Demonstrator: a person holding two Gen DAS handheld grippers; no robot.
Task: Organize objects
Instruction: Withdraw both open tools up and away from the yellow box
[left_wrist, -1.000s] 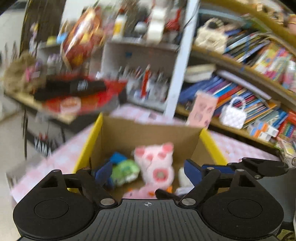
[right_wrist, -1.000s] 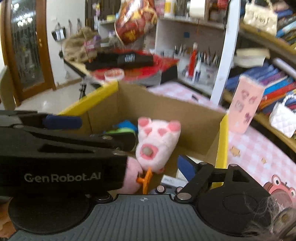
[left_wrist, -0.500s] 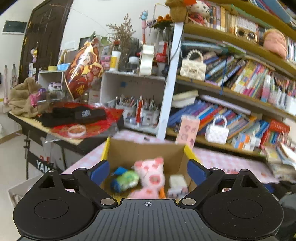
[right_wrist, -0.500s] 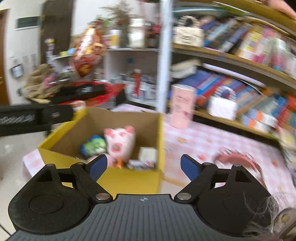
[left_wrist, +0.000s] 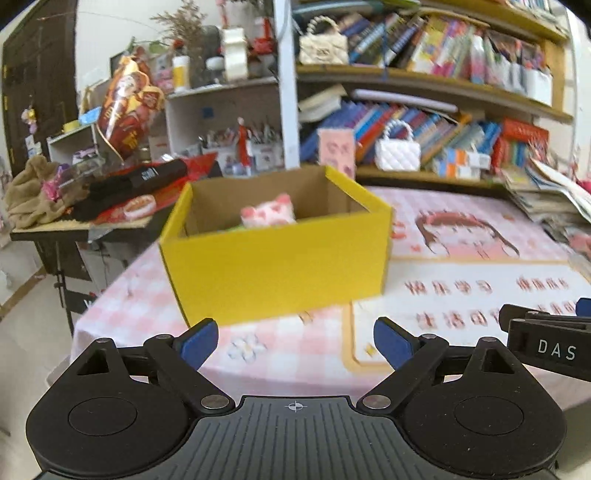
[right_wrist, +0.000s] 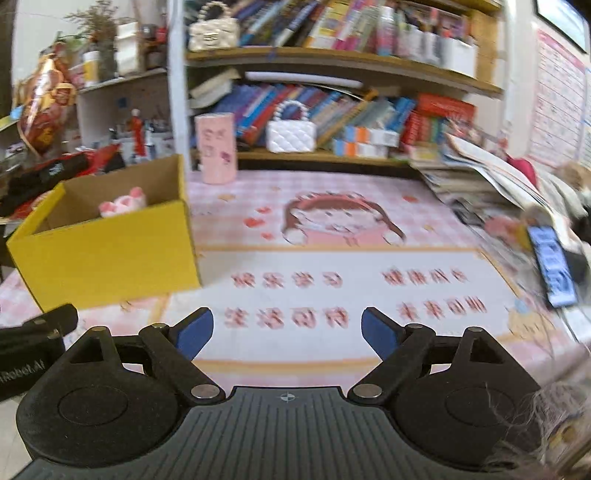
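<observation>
Yellow cardboard box (left_wrist: 275, 258) sits on the pink checked tablecloth (right_wrist: 332, 229), and I use it as my marker. Inside it I see a pink plush pig (left_wrist: 267, 216) poking above the rim. In front of the box my left gripper (left_wrist: 295, 339) hangs released, nothing between its blue pads. Right of the box my right gripper (right_wrist: 286, 330) has just been opening, also empty.
</observation>
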